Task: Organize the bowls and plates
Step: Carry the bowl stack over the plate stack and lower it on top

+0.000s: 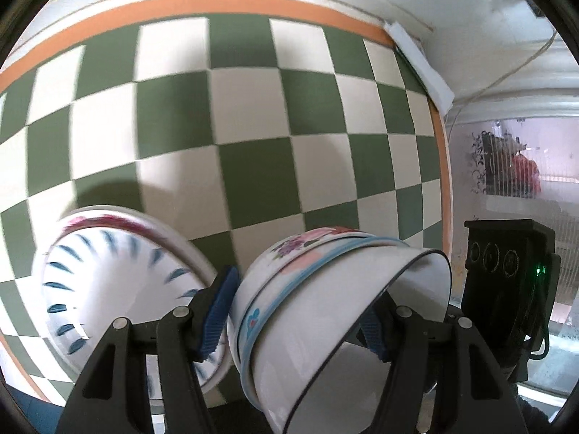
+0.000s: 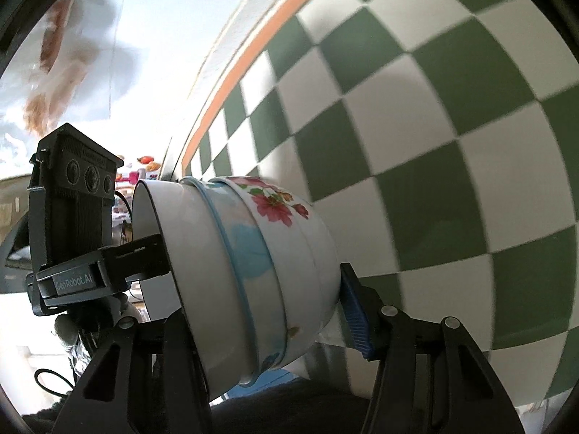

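Above the green-and-white checkered cloth, a nested stack of bowls is tipped on its side and lifted off the surface. The left gripper straddles it, 1 blue pad against the outer bowl wall and the other inside the black-edged rim, so it looks clamped on the stack. In the right wrist view the right gripper brackets the same stack from the other side, blue pad touching the base of the floral bowl; its other finger is hidden behind the rim, so can't tell if it's actually gripping. A second stack with blue dashes sits just left, a bit blurred.
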Action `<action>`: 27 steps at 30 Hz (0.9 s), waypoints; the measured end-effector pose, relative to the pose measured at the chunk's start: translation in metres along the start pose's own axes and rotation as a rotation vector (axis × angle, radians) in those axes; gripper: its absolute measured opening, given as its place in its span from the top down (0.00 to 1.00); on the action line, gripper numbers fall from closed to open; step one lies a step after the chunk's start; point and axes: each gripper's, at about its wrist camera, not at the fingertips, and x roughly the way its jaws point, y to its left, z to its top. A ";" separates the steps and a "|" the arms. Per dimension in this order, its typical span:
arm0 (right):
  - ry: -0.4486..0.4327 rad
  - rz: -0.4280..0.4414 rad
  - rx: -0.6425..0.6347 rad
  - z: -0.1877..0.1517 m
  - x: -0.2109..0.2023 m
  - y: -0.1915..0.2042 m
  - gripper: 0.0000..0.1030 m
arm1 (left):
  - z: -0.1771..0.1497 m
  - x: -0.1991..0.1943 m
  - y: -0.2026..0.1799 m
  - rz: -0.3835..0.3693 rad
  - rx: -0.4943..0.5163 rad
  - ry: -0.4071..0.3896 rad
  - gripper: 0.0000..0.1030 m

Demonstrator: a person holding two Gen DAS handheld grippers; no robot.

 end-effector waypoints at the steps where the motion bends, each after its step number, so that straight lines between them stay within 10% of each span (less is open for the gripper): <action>1: 0.003 0.001 -0.006 0.000 0.005 0.006 0.45 | -0.001 -0.006 0.006 0.000 -0.004 -0.005 0.41; 27: 0.136 -0.043 -0.089 -0.017 0.135 0.073 0.45 | -0.034 -0.027 0.152 -0.020 -0.185 -0.044 0.41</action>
